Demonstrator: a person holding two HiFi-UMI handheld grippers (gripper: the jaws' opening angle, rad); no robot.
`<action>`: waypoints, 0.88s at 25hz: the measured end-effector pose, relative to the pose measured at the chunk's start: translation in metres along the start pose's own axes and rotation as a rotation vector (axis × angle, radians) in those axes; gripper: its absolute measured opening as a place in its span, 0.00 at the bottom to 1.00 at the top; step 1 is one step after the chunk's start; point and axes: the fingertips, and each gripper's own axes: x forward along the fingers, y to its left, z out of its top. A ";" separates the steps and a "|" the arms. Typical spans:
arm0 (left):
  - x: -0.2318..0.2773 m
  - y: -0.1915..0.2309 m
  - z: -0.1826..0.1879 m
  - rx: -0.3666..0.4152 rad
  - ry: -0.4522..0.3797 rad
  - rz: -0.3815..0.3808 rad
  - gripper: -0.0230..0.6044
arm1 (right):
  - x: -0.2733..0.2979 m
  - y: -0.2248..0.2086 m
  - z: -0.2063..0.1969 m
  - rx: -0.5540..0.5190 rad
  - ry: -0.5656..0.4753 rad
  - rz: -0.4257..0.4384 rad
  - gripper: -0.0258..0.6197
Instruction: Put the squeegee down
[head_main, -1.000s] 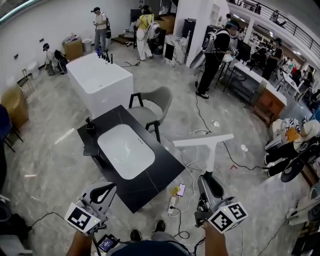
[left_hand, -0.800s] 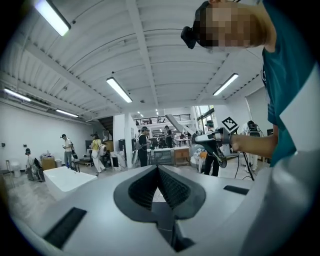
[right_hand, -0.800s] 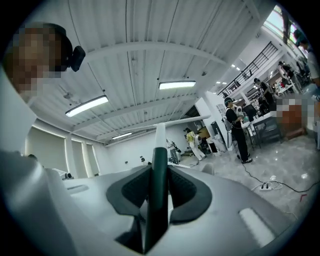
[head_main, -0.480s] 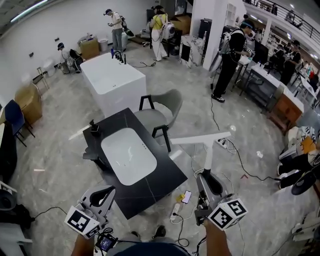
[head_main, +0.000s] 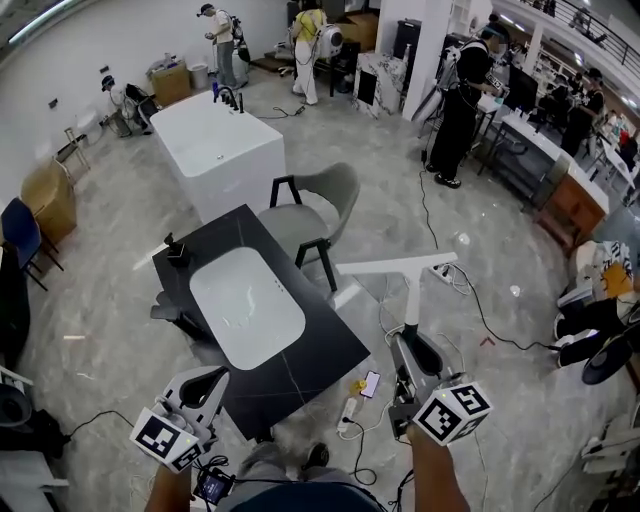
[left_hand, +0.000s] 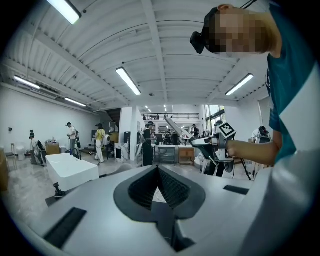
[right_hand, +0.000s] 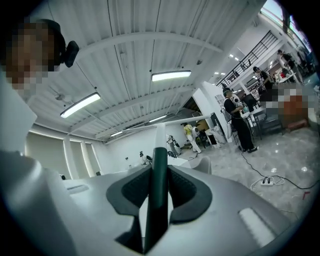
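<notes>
Right gripper: fingers pinch the dark handle of the squeegee. The squeegee projects beyond the gripper at centre right of the head view, with its white blade crosswise. It is held in the air, right of the black tabletop. Left gripper, lower left: fingers pressed together at the tips, with nothing between them.

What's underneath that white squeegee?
Bare grey floor and a white power strip; the squeegee hangs in the air in the right gripper. Its blade covers the floor directly below.
</notes>
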 end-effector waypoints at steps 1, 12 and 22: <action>0.006 0.003 -0.002 0.002 0.004 -0.010 0.04 | 0.004 -0.003 -0.003 0.005 0.003 -0.009 0.20; 0.037 0.050 -0.026 -0.009 0.036 -0.072 0.04 | 0.063 -0.025 -0.067 0.062 0.093 -0.084 0.20; 0.042 0.095 -0.067 -0.045 0.088 -0.069 0.04 | 0.121 -0.050 -0.146 0.116 0.199 -0.134 0.20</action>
